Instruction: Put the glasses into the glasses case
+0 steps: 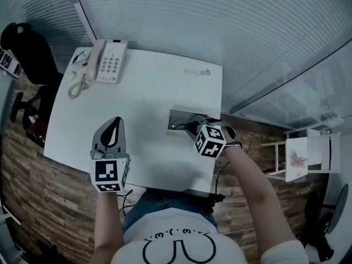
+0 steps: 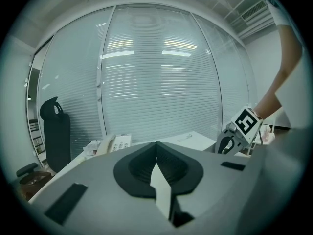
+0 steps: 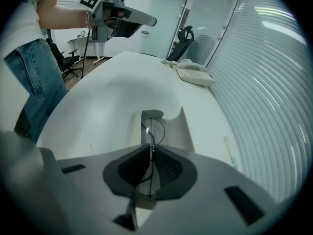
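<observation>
A grey glasses case [image 1: 177,116] lies open on the white table [image 1: 148,87] near its right edge. My right gripper [image 1: 193,126] points steeply down over it, shut on a thin wire-framed pair of glasses [image 3: 155,130]. In the right gripper view the frame is pinched edge-on at the fingertips [image 3: 150,146], and one lens hangs over the open case [image 3: 177,127]. My left gripper [image 1: 114,126] hovers above the table's near left part, well apart from the case. Its jaws [image 2: 156,144] are shut with nothing in them. From there the right gripper [image 2: 230,143] shows at the far right.
A white desk phone [image 1: 107,61] with a coiled cord sits at the table's far left corner. A small pen-like object [image 1: 197,71] lies near the far right edge. A black office chair [image 1: 27,43] stands left of the table, and window blinds run behind it.
</observation>
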